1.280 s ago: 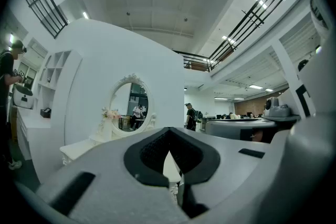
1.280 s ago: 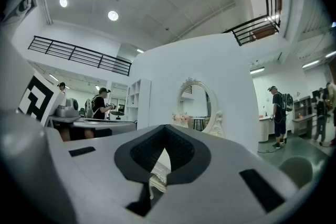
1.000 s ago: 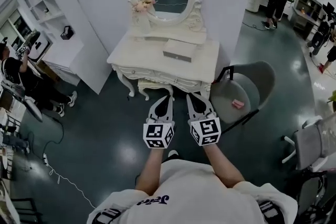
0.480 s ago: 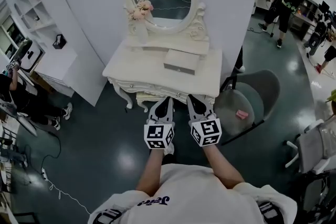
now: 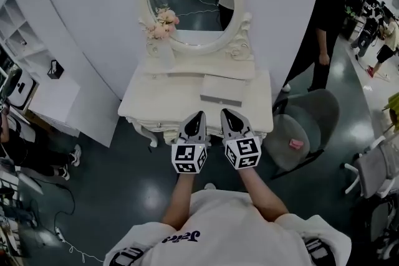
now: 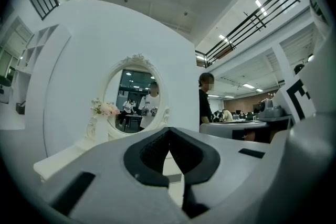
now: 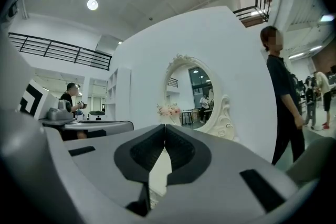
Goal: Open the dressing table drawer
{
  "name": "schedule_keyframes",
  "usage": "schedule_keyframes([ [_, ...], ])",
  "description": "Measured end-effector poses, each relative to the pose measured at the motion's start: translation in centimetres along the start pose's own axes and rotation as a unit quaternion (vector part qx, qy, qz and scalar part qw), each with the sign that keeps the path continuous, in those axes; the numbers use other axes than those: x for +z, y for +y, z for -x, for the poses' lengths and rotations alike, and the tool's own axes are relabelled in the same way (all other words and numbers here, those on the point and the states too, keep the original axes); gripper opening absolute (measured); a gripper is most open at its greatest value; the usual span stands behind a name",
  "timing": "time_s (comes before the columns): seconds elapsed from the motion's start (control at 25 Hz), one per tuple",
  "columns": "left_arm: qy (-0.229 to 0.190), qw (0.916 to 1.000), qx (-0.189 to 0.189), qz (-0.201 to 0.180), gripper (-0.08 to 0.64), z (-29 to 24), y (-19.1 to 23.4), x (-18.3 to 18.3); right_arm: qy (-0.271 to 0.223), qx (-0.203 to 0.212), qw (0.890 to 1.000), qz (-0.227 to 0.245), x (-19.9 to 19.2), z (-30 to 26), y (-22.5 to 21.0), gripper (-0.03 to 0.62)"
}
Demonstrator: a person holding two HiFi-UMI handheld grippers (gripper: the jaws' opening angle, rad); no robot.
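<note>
Left hand-held gripper (image 5: 198, 115) and right hand-held gripper (image 5: 225, 114), jaws together and empty, hover above the dressing table drawer (image 5: 159, 127). It is probably light and free-sliding, and best pulled squarely by its front.

Light is even and bright, coming from ceiling lamps (image 7: 92, 4). The floor (image 5: 149, 187) shows a soft glare. Both gripper views bend strongly at edges (dark round borders), and near parts look blurred.

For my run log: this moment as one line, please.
left gripper: jaws shut, empty | right gripper: jaws shut, empty | white ornate dressing table: directly ahead
</note>
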State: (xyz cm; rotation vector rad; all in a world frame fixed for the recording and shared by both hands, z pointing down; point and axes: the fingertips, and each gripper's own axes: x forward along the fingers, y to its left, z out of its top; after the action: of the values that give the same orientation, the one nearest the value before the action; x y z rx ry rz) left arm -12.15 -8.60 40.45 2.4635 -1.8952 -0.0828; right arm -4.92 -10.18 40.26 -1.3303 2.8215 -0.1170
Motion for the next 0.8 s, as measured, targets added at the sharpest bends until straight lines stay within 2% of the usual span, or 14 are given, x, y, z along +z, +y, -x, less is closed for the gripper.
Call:
schedule_keyframes([
  [0.12,0.011,0.9999,-0.009,0.005,0.014,-1.7,3.0,-0.9,0.004,-0.006,1.0,0.006,-0.6,-3.3,0.7,0.011],
  [0.28,0.045,0.9989,-0.011,0.011,0.014,-4.0,5.5,-3.8,0.027,-0.027,0.999,0.018,-2.4,-5.4,0.3,0.011],
  [0.56,0.096,0.9943,-0.039,0.023,0.015,-6.7,6.4,-9.0,0.079,-0.061,0.995,0.007,-6.8,-7.5,-2.6,0.011],
  [0.68,0.124,0.9903,-0.048,0.039,0.015,-8.3,6.5,-11.4,0.088,-0.063,0.994,0.005,-8.1,-8.4,-3.8,0.011],
  [0.8,0.159,0.985,-0.056,0.038,0.015,-10.3,6.3,-14.3,0.102,-0.069,0.992,0.001,-9.9,-9.4,-5.6,0.011],
])
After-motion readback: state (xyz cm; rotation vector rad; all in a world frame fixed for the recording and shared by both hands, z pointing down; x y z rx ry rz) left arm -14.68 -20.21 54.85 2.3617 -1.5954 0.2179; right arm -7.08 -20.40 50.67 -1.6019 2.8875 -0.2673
